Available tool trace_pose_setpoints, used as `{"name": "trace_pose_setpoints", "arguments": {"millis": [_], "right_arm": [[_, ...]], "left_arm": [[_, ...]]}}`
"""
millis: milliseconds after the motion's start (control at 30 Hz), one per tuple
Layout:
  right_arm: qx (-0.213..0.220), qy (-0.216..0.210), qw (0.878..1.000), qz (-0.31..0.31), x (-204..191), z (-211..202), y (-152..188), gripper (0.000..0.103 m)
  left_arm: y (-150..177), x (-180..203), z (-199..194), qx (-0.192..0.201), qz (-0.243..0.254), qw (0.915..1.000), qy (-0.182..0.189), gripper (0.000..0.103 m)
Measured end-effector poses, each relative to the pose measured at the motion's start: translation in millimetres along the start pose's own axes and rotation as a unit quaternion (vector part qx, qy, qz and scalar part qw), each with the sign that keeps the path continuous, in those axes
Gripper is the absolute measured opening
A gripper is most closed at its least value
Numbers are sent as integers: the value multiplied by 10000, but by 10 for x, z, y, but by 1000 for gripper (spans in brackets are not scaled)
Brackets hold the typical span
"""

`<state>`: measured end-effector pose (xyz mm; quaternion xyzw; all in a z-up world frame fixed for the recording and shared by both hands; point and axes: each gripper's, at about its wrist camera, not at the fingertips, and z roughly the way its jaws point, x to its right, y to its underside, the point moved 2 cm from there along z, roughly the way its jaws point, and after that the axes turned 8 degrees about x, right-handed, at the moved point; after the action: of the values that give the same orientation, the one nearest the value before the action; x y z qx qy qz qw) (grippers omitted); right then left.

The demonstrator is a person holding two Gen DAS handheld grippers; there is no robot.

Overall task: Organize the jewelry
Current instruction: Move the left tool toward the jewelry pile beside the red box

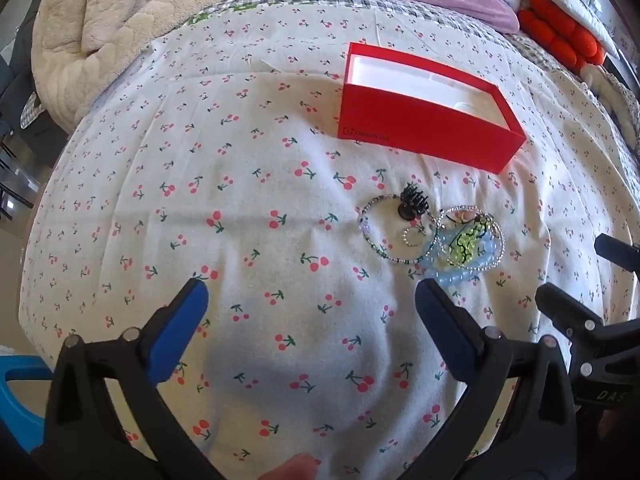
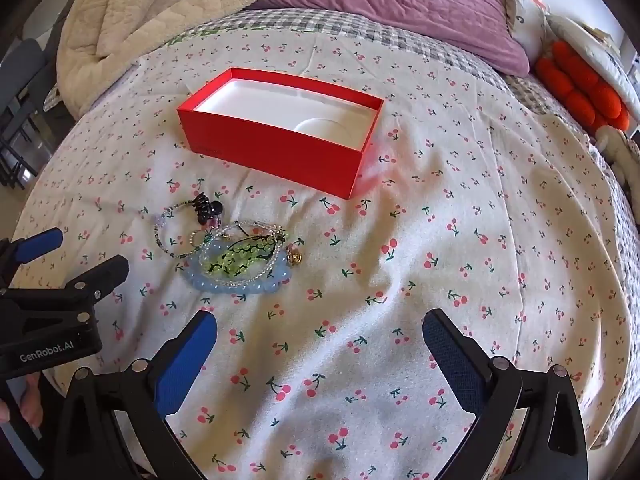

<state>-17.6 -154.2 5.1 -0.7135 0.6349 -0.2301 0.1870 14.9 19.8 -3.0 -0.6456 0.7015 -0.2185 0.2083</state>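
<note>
A pile of jewelry (image 1: 460, 242) lies on the cherry-print sheet: a blue bead bracelet (image 2: 236, 284), a green bead bracelet (image 2: 236, 258), thin beaded strands (image 2: 168, 236), a small ring (image 1: 411, 236), a gold pendant (image 2: 294, 258) and a black hair claw (image 1: 414, 200). An open red box (image 1: 424, 128) with a white inside stands behind the pile; it also shows in the right wrist view (image 2: 280, 148). My left gripper (image 1: 312, 292) is open and empty, just short of the pile. My right gripper (image 2: 320, 328) is open and empty, to the right of the pile.
The cherry-print sheet (image 2: 440, 240) covers the bed. A beige blanket (image 1: 112, 12) lies at the back left, a purple quilt (image 2: 400, 4) at the back, and orange plush (image 2: 580, 88) at the back right. A blue stool (image 1: 16, 392) stands at the left.
</note>
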Motion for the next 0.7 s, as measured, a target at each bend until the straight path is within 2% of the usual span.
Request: {"name": "trace_pose_setpoints", "arguments": {"millis": [167, 367, 533, 700], "right_arm": [[-13, 26, 10000, 18, 9, 13, -4, 103], [20, 25, 10000, 12, 44, 28, -130, 103], [128, 87, 9999, -22, 101, -18, -151, 103], [52, 14, 9999, 144, 187, -7, -187, 103]], "left_arm": [[-21, -44, -26, 163, -30, 9998, -103, 103], [-28, -76, -53, 268, -129, 9996, 23, 103], [-45, -27, -87, 400, 87, 9992, -22, 103], [-67, -4, -64, 366, 141, 9991, 151, 103]]}}
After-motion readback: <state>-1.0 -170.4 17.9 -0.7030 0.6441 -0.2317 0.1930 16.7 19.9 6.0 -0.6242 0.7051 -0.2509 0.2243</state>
